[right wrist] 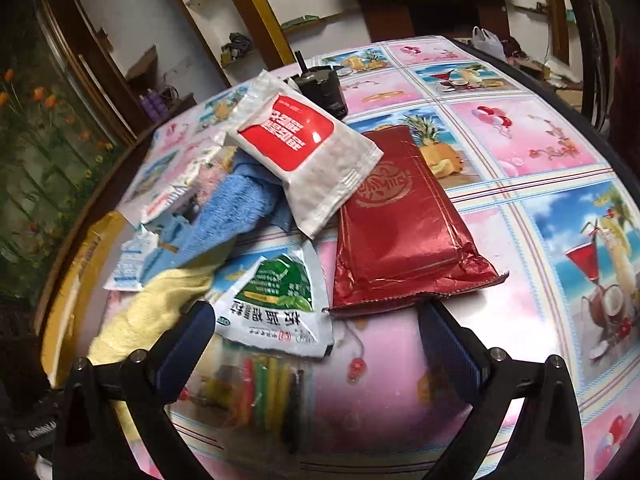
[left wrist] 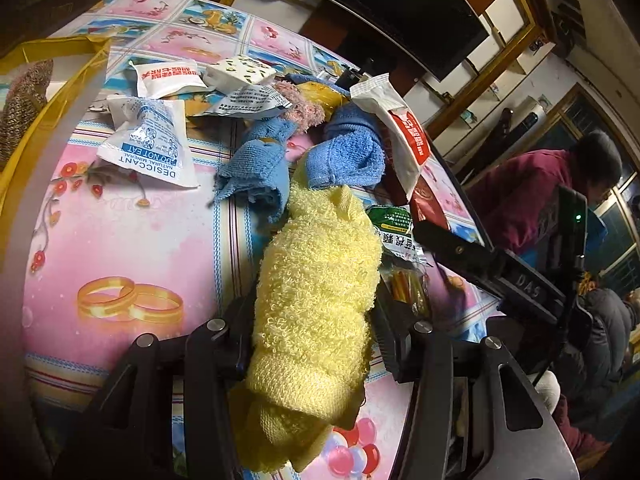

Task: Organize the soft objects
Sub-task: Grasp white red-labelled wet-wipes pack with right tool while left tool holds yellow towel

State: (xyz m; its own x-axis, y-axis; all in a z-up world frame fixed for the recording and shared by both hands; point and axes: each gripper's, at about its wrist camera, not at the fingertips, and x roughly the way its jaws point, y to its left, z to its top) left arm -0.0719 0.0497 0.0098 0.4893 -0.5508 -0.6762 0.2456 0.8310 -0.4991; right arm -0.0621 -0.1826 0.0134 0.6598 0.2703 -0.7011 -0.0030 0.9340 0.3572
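My left gripper (left wrist: 316, 336) is shut on a rolled yellow towel (left wrist: 320, 264), which runs from between its pads up the table. Beyond it lie two blue towels (left wrist: 348, 152) (left wrist: 256, 168) and a pink fluffy piece (left wrist: 304, 108). My right gripper (right wrist: 316, 340) is wide open, low over the table. The bottom of a green packet (right wrist: 276, 292) and a clear bag of coloured sticks (right wrist: 260, 380) lie between its fingers, untouched. The yellow towel (right wrist: 132, 320) and a blue towel (right wrist: 228, 216) show to its left. One right finger (left wrist: 460, 248) reaches in beside the green packet (left wrist: 394, 228).
A red foil packet (right wrist: 396, 232), a white packet with a red label (right wrist: 304, 144), a desiccant packet (left wrist: 152, 144) and other sachets lie around the towels. A yellow bag (left wrist: 52, 92) stands at the table's left edge. People (left wrist: 552, 184) sit past the right edge. A black device (right wrist: 324, 88) stands at the back.
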